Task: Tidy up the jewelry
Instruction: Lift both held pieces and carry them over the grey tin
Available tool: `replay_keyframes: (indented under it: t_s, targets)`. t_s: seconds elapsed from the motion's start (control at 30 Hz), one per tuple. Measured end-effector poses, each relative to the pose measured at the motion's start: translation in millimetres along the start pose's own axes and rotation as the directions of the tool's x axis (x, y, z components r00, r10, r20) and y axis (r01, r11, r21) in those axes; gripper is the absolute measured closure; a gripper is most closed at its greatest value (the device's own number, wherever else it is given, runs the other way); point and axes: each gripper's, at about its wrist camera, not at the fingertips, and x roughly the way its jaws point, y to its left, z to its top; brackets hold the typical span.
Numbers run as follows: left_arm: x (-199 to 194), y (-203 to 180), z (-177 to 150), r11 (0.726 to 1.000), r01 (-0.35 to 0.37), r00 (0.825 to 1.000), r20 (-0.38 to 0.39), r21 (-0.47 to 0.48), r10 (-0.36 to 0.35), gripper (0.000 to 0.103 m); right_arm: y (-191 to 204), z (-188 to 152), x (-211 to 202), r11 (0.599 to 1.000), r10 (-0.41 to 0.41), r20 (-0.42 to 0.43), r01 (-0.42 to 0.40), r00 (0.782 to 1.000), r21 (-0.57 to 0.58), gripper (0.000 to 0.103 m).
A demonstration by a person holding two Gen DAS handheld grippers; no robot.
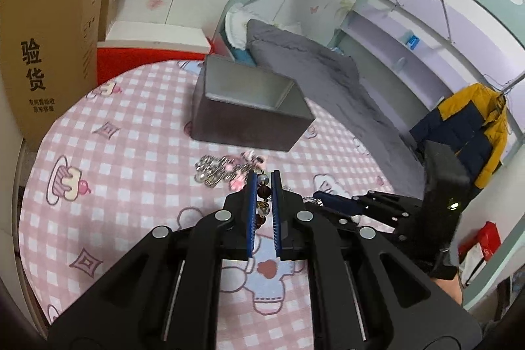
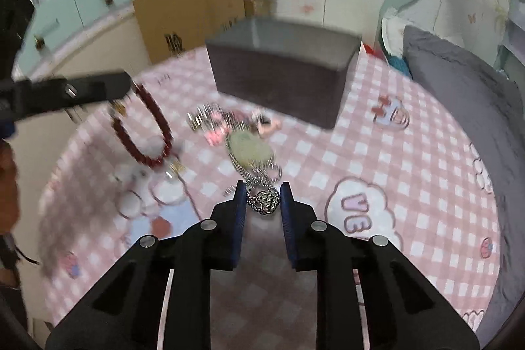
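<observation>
Bead bracelet pinched between left gripper fingers.

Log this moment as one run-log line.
left tool: shut on bead bracelet | right tool: shut on silver pendant | grey box: open | loose jewelry: on cloth

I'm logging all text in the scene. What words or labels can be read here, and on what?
"验货": large dark print on the cardboard box.
Smaller lines under it: too small to read.
"UE", seen inverted: cloud print on the checked cloth.
Print on that box in the right wrist view: blurred, unreadable.
</observation>
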Motion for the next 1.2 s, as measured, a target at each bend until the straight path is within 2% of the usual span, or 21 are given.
replay_keyframes:
  t_s: [0.3, 0.57, 0.77, 1.2]
  targets:
    - [-17.1, -27.9, 34.7, 0.997, 0.057, 0.997, 0.057, 0.060, -0.061, 0.094, 0.2, 49.7, -64.8, 1.000, 0.030, 0.173, -0.029, 0.984, -0.011, 0.084]
    - [-27.7, -47.5, 63.0, 0.991, 0.090, 0.990, 0.095, 0.101, -0.100, 0.094, 6.0, 87.4, -105.1, 0.999, 0.028, 0.291, -0.015, 0.956, -0.046, 0.085]
    - [-32.7, -57.5, 82.1, 0.985, 0.114, 0.985, 0.115, 0.127, -0.129, 0.094, 10.2, 106.3, -121.0, 0.997, 0.029, 0.338, -0.003, 0.941, -0.079, 0.085]
    - [-35.3, -64.2, 120.7, 0.982, 0.120, 0.980, 0.143, 0.145, -0.140, 0.094, 5.7, 140.1, -137.6, 0.994, 0.023, 0.402, 0.022, 0.915, -0.108, 0.085]
